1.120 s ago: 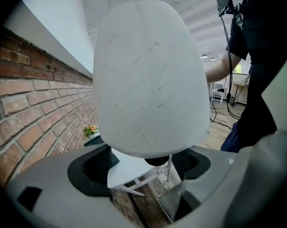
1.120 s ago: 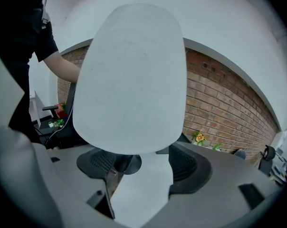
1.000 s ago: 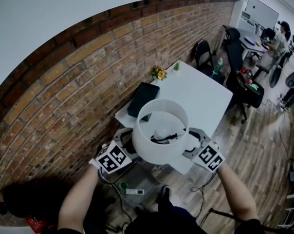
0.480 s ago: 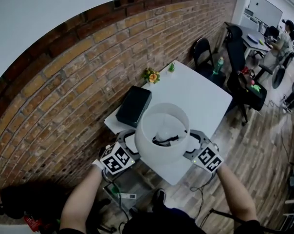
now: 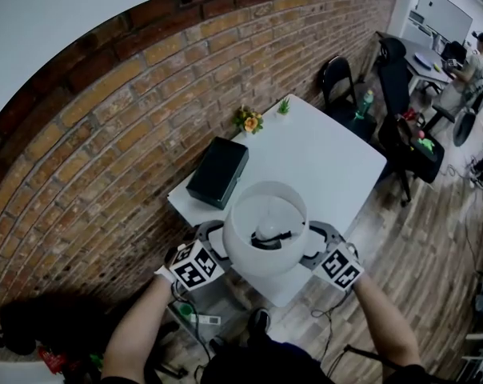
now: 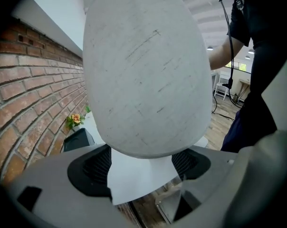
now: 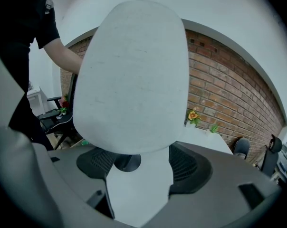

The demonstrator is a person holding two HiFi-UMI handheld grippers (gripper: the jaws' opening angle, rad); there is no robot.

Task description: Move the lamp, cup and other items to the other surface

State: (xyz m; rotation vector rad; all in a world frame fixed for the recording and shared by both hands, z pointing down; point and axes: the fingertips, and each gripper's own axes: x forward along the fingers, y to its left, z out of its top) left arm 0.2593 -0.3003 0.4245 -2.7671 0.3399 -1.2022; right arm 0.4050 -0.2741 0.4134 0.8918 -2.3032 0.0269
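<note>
Brick wall (image 5: 105, 134) runs along the far side of a white tabletop (image 5: 321, 158). On it a black box (image 5: 217, 172) lies near the wall, with orange flowers (image 5: 247, 121) and a small green plant (image 5: 284, 106) at the far edge. Dark chairs (image 5: 337, 78) stand beyond it on a wood floor (image 5: 417, 238).

You hold the lamp (image 5: 265, 238) in the air between your two claws, over the tabletop's near edge and clear of its surface. Its shade is a plain white drum with an open top, and the cloth looks matte with a few faint scuff lines in the gripper views. Looking down into it, you see a pale bulb (image 5: 267, 230) with a dark curved fitting (image 5: 272, 239) just below it. The right gripper view shows a dark round part (image 7: 127, 162) under the shade's lower rim.

Your left claw (image 5: 213, 242) sits against the shade's left side and your right claw (image 5: 315, 245) against its right side, facing each other. Each claw is spread wide. The shade's curved wall sits in the gap between the dark ribbed pads (image 6: 101, 163) and fills most of both gripper views. Your forearms reach up from the bottom of the head view.
</note>
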